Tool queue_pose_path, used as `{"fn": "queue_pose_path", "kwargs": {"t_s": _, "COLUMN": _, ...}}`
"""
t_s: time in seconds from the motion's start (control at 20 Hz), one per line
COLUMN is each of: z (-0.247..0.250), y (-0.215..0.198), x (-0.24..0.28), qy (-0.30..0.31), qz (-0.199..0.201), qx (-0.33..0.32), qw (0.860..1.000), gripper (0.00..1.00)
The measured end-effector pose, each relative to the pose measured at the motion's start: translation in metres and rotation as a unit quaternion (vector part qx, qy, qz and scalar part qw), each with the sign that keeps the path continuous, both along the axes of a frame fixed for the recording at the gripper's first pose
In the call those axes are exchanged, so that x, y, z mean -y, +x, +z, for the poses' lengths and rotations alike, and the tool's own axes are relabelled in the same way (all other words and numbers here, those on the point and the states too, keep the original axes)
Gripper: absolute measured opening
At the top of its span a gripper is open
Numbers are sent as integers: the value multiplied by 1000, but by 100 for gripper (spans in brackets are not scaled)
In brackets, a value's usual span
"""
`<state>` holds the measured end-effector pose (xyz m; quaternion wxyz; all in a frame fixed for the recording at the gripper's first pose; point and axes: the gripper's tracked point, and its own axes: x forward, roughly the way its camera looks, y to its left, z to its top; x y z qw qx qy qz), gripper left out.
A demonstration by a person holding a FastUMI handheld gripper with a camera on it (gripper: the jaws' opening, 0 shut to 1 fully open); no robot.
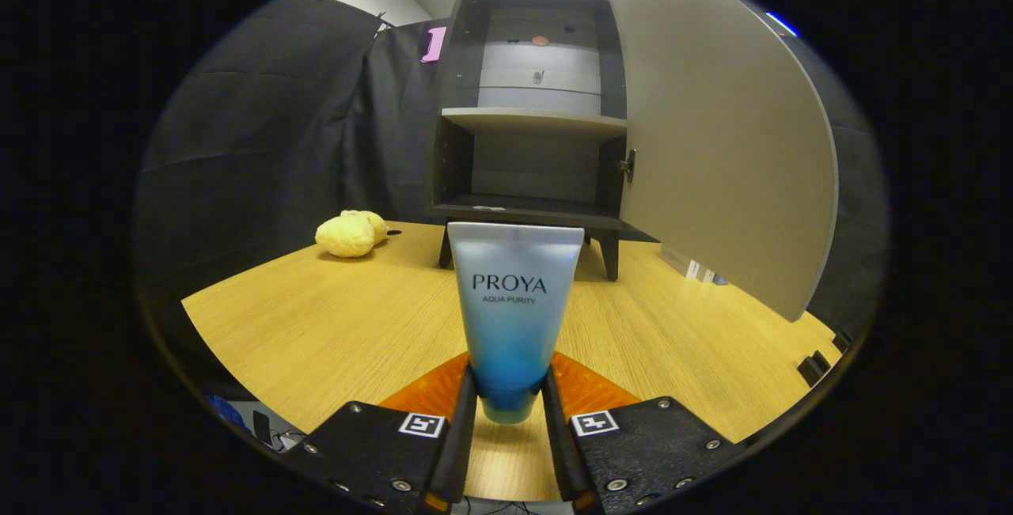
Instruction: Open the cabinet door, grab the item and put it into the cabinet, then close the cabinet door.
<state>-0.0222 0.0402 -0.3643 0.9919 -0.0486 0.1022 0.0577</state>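
Gripper view: gripper (508, 396) clamped on the tube (513, 317), both fingers pressing its lower end, tube standing upright between them with its flat crimped end uppermost; tube carried above the wooden table (316, 317), apparently clear of the surface; straight beyond, the dark cabinet (455, 143) on short legs, its pale door (720, 143) swung wide to the right; inside, a light shelf (534, 121) across the middle and a dark bottom compartment (522, 206) under it, both apparently free; off to the left on the table, a yellow lumpy object (350, 234), well apart from the cabinet; by the look of it, door-opening and grabbing done; left to do: carrying the tube forward into a compartment, letting go, backing out, swinging the door shut.
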Motion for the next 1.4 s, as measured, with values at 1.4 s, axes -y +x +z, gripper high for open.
{"fn": "queue_pose_path", "kwargs": {"t_s": 1.4, "z": 362, "y": 285, "x": -44, "qy": -24, "qz": -8, "qx": 97, "qw": 995, "gripper": 44}}
